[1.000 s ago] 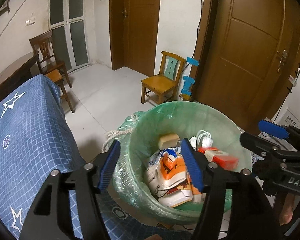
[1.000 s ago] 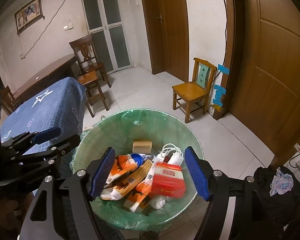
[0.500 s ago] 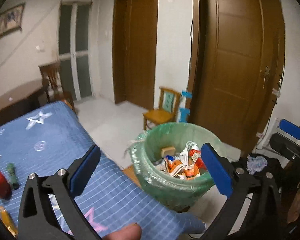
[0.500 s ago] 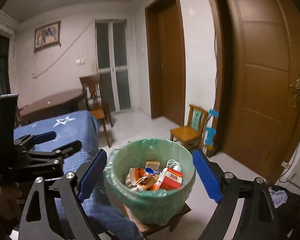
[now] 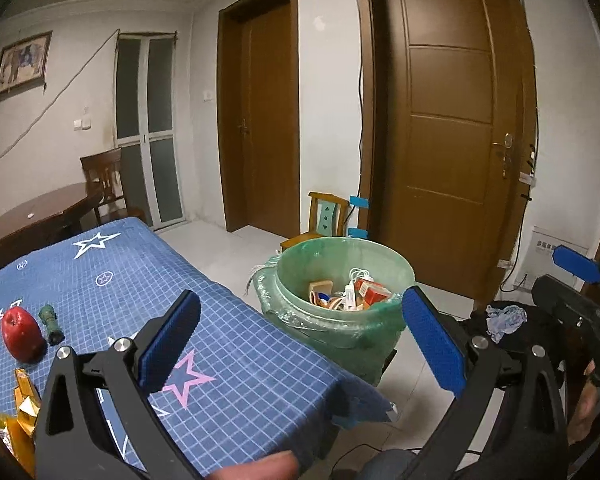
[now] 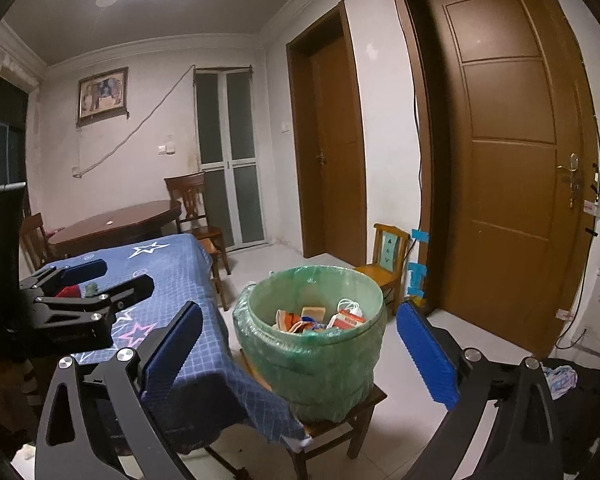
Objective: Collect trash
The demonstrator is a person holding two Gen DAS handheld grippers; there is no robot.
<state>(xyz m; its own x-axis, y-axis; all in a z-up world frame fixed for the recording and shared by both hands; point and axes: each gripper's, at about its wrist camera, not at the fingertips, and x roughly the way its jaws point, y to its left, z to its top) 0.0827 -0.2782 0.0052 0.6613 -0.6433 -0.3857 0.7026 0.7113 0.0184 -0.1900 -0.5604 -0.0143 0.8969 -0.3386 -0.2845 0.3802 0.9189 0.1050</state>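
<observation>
A bin lined with a green bag (image 5: 342,320) stands on a low wooden stool (image 6: 342,410) beside the blue star-patterned table (image 5: 100,280). It holds several wrappers and a red box (image 5: 370,290); it also shows in the right wrist view (image 6: 312,360). My left gripper (image 5: 300,344) is open and empty, held back above the table's near corner. My right gripper (image 6: 300,352) is open and empty, back from the bin. Yellow-orange wrappers (image 5: 22,396) lie on the table at the lower left.
A red apple (image 5: 22,338) and a small green object (image 5: 50,324) lie on the table. A small yellow chair (image 6: 384,260) stands behind the bin. Dark clothing (image 5: 504,324) lies on the floor at right. A brown table (image 6: 116,226) and chairs stand at the back.
Both grippers have pulled up and back from over the bin, so the bin looks smaller and farther. Both stay open and empty. The red box now lies in the bin.
</observation>
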